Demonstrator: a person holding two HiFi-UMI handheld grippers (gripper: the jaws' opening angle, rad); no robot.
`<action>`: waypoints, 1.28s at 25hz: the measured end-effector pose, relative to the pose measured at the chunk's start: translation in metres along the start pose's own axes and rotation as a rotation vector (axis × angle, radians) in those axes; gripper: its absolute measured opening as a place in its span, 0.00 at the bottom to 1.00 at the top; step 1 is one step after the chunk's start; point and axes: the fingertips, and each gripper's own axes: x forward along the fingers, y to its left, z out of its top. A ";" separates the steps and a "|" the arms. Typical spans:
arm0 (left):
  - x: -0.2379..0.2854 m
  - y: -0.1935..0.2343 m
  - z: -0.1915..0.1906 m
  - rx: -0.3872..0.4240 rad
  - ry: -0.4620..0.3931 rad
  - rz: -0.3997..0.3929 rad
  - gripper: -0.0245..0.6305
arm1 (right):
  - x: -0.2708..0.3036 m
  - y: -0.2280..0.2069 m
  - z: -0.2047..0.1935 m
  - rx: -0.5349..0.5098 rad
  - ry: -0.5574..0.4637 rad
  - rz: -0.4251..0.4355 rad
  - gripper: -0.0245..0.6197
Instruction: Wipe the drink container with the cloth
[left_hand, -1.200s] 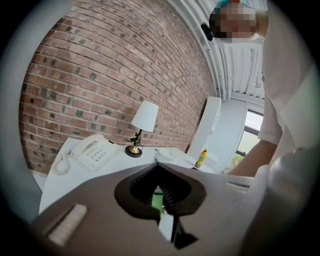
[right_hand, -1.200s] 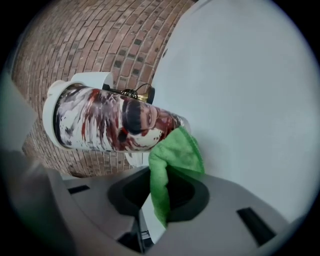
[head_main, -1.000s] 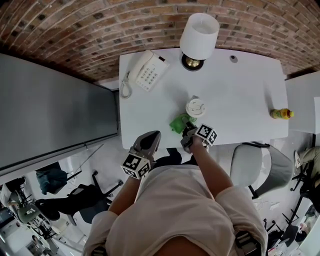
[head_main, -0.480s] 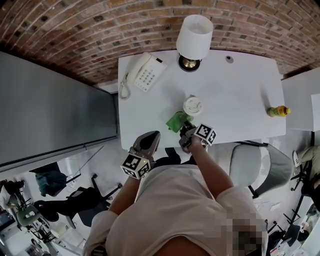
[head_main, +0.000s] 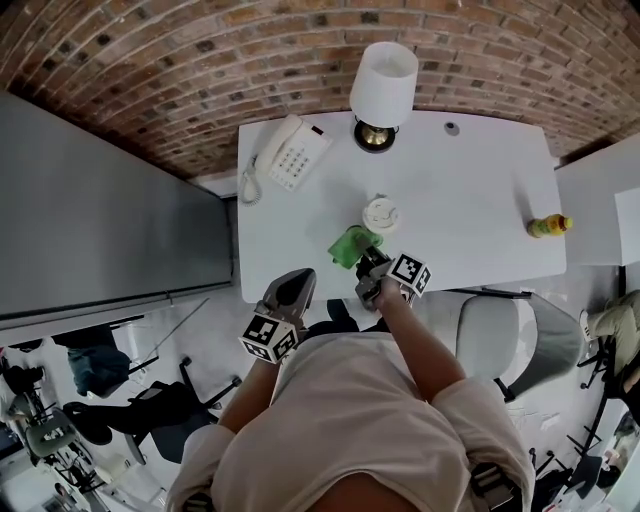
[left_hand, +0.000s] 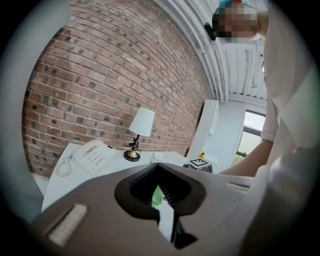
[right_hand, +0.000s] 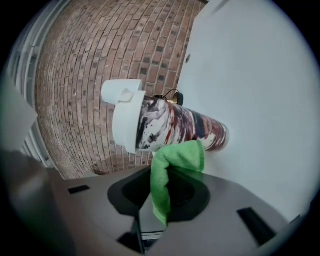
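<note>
R gripper clamps green microfibre cloth, now pressed at 7 o'clock of white-lidded marbled cup: wiping begun. L gripper closed, empty.

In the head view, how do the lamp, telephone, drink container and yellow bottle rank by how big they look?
Largest: telephone and lamp, too alike to rank.
Next: drink container.
Smallest: yellow bottle.

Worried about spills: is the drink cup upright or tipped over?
Upright. The drink cup stands on the white desk; the head view looks straight down on its lid.
</note>
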 end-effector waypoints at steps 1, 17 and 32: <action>-0.001 0.000 0.000 0.000 -0.001 0.003 0.05 | -0.001 0.002 0.001 0.003 -0.004 0.007 0.15; -0.001 -0.010 0.010 0.016 -0.037 0.015 0.05 | -0.017 0.035 0.003 0.001 -0.016 0.085 0.15; 0.002 -0.023 0.021 0.031 -0.062 0.006 0.05 | -0.041 0.068 -0.019 -0.094 0.117 0.159 0.15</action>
